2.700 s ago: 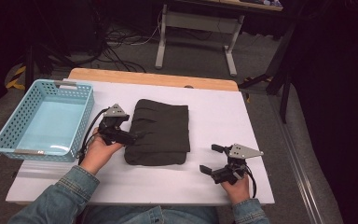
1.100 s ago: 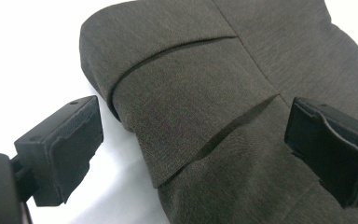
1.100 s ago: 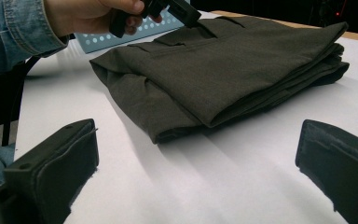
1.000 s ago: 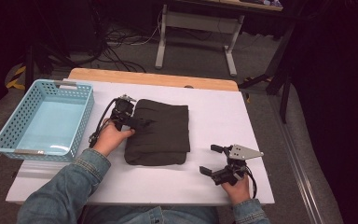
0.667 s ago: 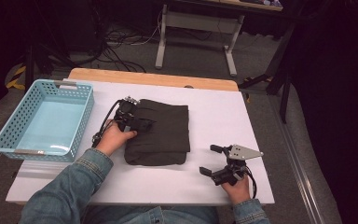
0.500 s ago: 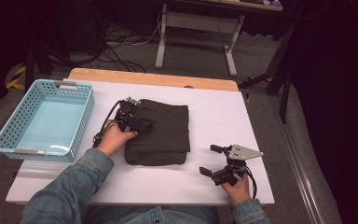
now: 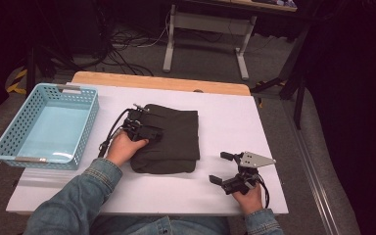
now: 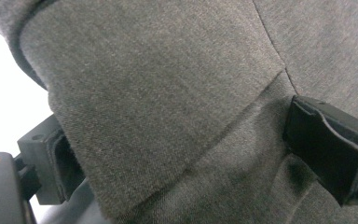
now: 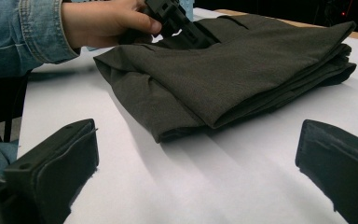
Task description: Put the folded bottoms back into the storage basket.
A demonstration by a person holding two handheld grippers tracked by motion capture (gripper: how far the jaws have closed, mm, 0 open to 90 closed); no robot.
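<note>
A folded dark grey garment (image 7: pixel 172 139) lies in the middle of the white table (image 7: pixel 235 122). My left gripper (image 7: pixel 149 131) rests on its left side, held by a hand in a denim sleeve. In the left gripper view the jaws stand wide apart, open, with a fold of the cloth (image 8: pixel 168 93) lying between them and the fingers (image 8: pixel 328 144) pressed against the fabric. My right gripper (image 7: pixel 219 167) sits on the table near the front right, open, with nothing between its fingers (image 9: pixel 56 163). It faces the garment (image 9: pixel 242 60) and the left gripper (image 9: pixel 177 23).
A light blue plastic basket (image 7: pixel 87 129) stands on the table's left side, with nothing in it. A wooden strip (image 7: pixel 161 82) runs along the far edge. Beyond the table are cables and a desk frame (image 7: pixel 205 29) on the floor.
My left gripper has moved from the garment's left edge forward and right onto the cloth, which now lies between its jaws. The right gripper has stayed put.
</note>
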